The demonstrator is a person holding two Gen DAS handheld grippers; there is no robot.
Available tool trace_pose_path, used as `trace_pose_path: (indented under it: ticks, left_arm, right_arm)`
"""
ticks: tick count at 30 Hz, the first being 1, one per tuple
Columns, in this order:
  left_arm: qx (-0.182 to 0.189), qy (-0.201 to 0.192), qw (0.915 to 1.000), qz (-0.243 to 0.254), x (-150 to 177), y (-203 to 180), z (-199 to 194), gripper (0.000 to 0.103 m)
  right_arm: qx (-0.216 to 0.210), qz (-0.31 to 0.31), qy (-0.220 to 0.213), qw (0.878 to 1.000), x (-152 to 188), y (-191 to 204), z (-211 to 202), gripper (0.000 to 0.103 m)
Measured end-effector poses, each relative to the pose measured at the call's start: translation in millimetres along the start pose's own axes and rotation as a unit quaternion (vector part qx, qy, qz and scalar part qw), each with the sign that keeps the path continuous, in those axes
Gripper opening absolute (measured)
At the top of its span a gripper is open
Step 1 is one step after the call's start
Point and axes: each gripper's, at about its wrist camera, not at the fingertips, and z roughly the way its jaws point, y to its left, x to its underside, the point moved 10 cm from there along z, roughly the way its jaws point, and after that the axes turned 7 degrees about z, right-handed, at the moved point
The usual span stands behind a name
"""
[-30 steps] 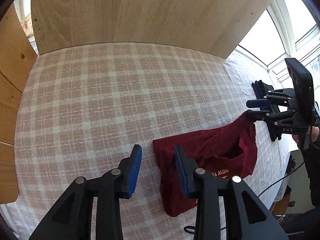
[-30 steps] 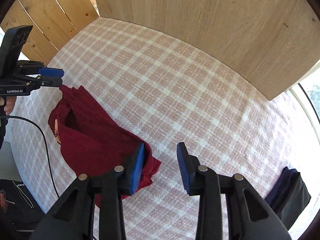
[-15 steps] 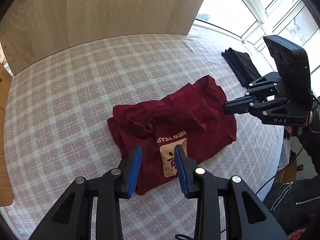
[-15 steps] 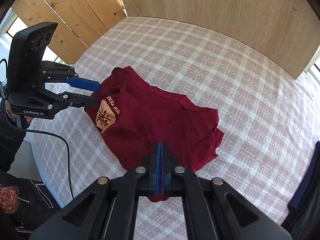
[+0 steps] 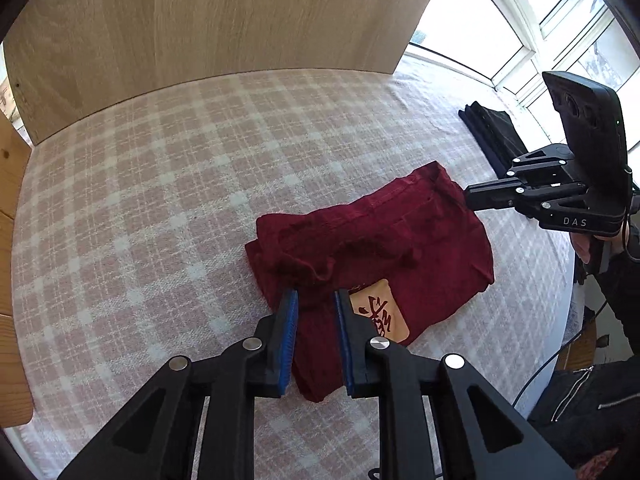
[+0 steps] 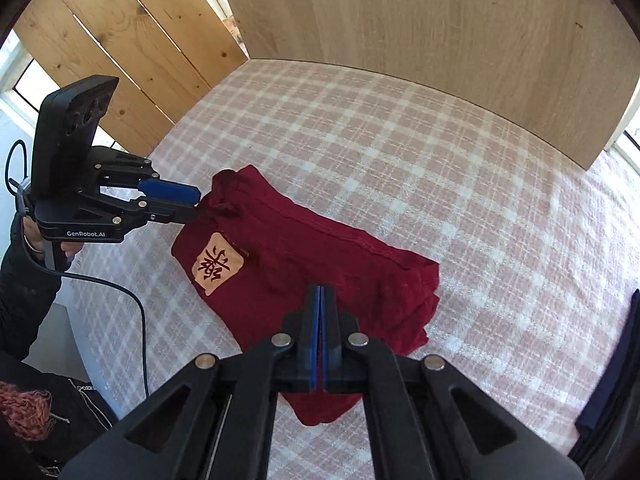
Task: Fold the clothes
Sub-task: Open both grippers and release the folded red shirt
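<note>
A: shirt point(image 5: 372, 248) spot?
B: mid-frame on cloth point(image 5: 160, 184); right gripper point(image 6: 320, 300) clamped on its edge, left gripper point(image 5: 316, 308) parted over it
A: obstructions?
B: dark clothes point(image 5: 492, 132) upper right, apart

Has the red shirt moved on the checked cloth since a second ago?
Yes. The red shirt has come away from the table's near edge toward the wooden back panel, and now shows its printed patch.

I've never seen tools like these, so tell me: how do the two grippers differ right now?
The left gripper is open, its blue pads spread over the red garment's near edge; the right gripper is shut on the red garment. The left gripper's body reads GenRobot.AI, the right gripper's reads DAS. Both are black, hand-held, with blue pads, at opposite ends of the garment.
</note>
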Motion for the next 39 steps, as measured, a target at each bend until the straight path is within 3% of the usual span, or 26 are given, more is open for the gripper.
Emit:
trace_pose_path:
  ticks: [2, 7, 9, 11, 17, 20, 24, 25, 28, 29, 31, 35, 39]
  left_arm:
    - [-0.013, 0.004, 0.9999, -0.004, -5, 10, 5, 0.020]
    - [-0.048, 0.017, 0.9986, -0.018, -16, 36, 17, 0.020]
    - [-0.047, 0.007, 0.9988, -0.011, -14, 35, 5, 0.020]
    - [-0.044, 0.003, 0.9990, 0.004, -10, 29, -6, 0.020]
    - [-0.021, 0.018, 0.9996, 0.002, -13, 23, 18, 0.020]
    - [-0.010, 0.026, 0.9996, 0.001, -14, 21, 30, 0.020]
    - [0.005, 0.033, 0.9994, -0.010, -16, 20, 41, 0.013]
    - [0.008, 0.032, 0.9992, -0.021, -15, 23, 39, 0.013]
    - [-0.018, 0.021, 0.9996, -0.006, -12, 20, 24, 0.016]
    - [-0.022, 0.015, 0.9996, -0.011, -9, 20, 16, 0.019]
    - [-0.028, 0.003, 0.9994, -0.022, -5, 21, 1, 0.035]
    - [-0.027, 0.016, 0.9982, -0.051, 8, 27, 1, 0.035]
    - [-0.025, 0.030, 0.9960, -0.080, 21, 32, 2, 0.037]
  right_arm:
    - [-0.027, -0.015, 0.015, 0.999, -2, 20, 10, 0.000]
    - [-0.017, -0.037, 0.046, 0.998, -8, 32, 55, 0.000]
    - [0.007, -0.018, 0.025, 1.000, -19, 15, 57, 0.000]
    - [-0.008, 0.008, 0.015, 1.000, -23, 6, 48, 0.000]
    - [-0.025, 0.020, -0.001, 0.999, -25, 6, 28, 0.000]
    - [-0.042, 0.024, 0.018, 0.999, -15, 10, 32, 0.000]
    - [-0.009, 0.022, 0.032, 0.999, -5, -6, 57, 0.000]
    - [-0.025, 0.042, 0.029, 0.998, -6, -10, 55, 0.000]
    - [-0.038, 0.082, -0.001, 0.996, -7, -20, 31, 0.000]
    - [-0.040, 0.090, -0.018, 0.995, -4, -23, 15, 0.002]
    - [-0.032, 0.123, -0.045, 0.991, 9, -34, -12, 0.007]
    - [0.021, 0.199, -0.061, 0.978, 45, -65, -35, 0.039]
    - [0.015, 0.228, -0.034, 0.973, 63, -73, -19, 0.040]
